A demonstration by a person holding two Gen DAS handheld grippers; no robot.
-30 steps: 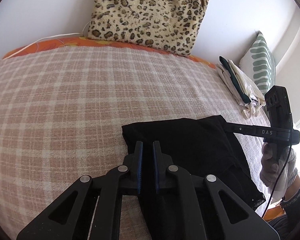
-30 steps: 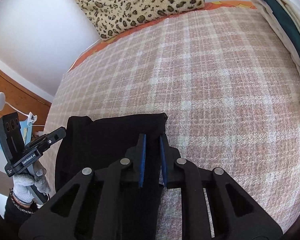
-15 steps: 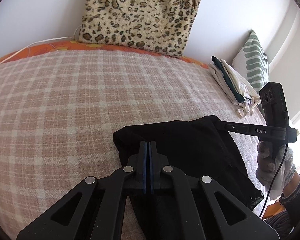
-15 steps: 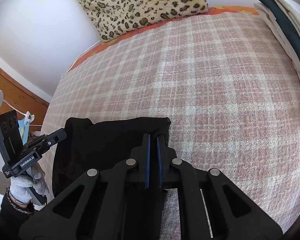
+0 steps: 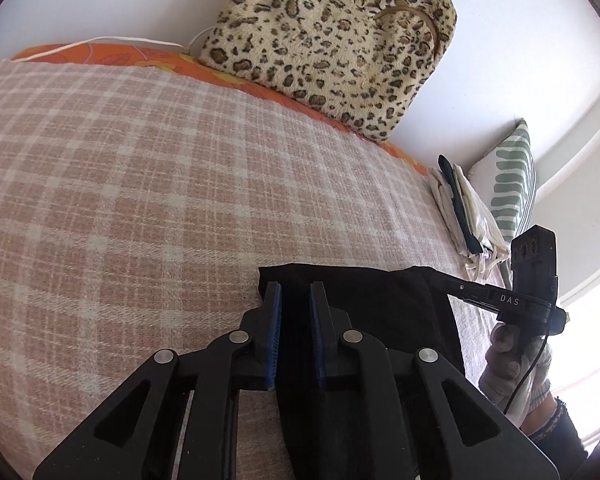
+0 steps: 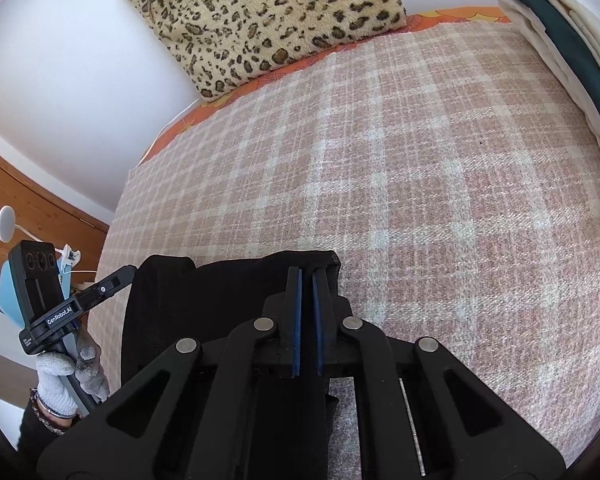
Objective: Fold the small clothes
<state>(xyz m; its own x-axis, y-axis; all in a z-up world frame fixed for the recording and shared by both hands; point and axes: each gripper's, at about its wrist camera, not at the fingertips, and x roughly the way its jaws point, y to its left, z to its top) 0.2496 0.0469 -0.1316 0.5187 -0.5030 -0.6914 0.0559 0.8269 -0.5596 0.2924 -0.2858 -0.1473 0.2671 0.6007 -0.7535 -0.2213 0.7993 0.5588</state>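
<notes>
A leopard-print cushion (image 5: 332, 36) leans on the wall, perhaps against the plaid blanket (image 5: 140, 184).

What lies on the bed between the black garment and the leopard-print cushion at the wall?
Only bare pink-and-cream checked blanket lies between the black garment and the leopard-print cushion; both wrist views show it.

Left gripper (image 5: 294, 300) jaws opening over the black garment (image 5: 380, 304) lying on the bed (image 5: 140, 184), cloth running between the pads. Right gripper (image 5: 440, 280) touching the garment's far corner.
</notes>
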